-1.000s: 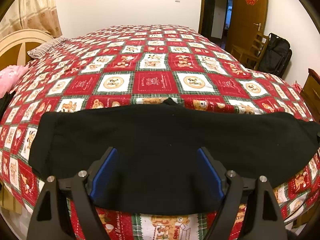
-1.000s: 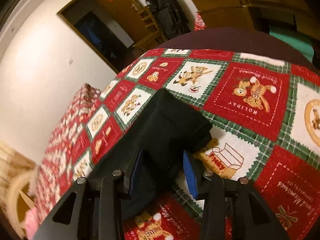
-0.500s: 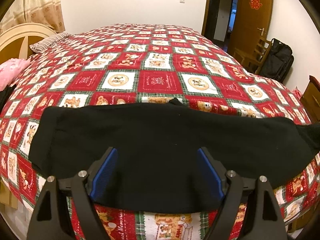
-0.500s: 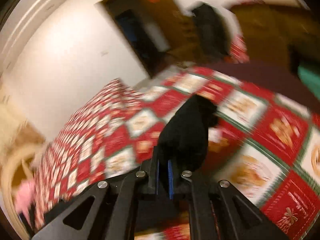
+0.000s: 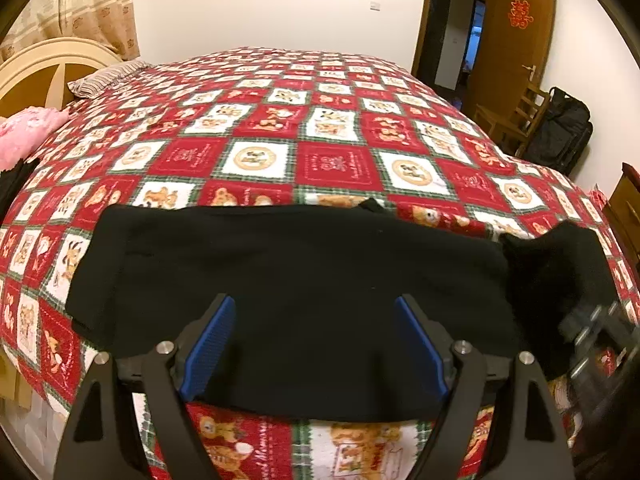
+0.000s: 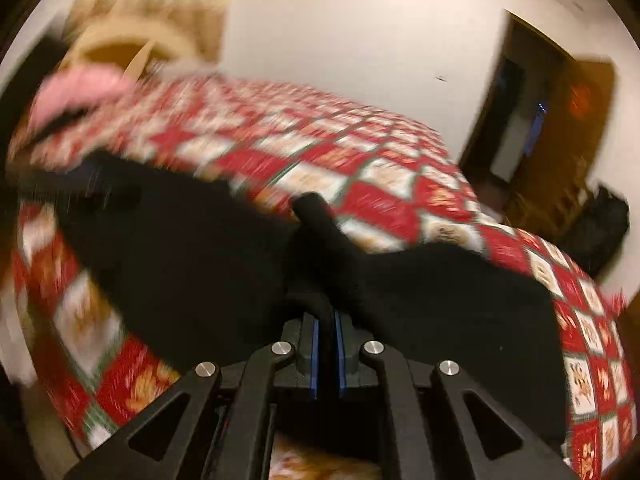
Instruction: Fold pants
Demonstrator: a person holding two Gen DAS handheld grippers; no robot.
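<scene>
Black pants [image 5: 296, 280] lie folded lengthwise across the near edge of the bed. My left gripper [image 5: 316, 340] is open, hovering over their middle, holding nothing. My right gripper [image 6: 325, 320] is shut on the pants' leg end [image 6: 316, 216], which is lifted off the bed and bunched between the blue pads. In the left wrist view the lifted leg end [image 5: 560, 264] rises at the right, with my right gripper [image 5: 596, 320] blurred below it. The right wrist view is motion-blurred.
The bed has a red, white and green checked quilt [image 5: 332, 128]. A pink pillow [image 5: 28, 132] and cream headboard [image 5: 44, 68] are at the left. A wooden chair [image 5: 516, 116], black backpack [image 5: 560, 136] and open door [image 5: 512, 40] stand at the right.
My right gripper closed on the pants' leg end, lifted it and swung it left over the pants. My left gripper stayed open over the middle.
</scene>
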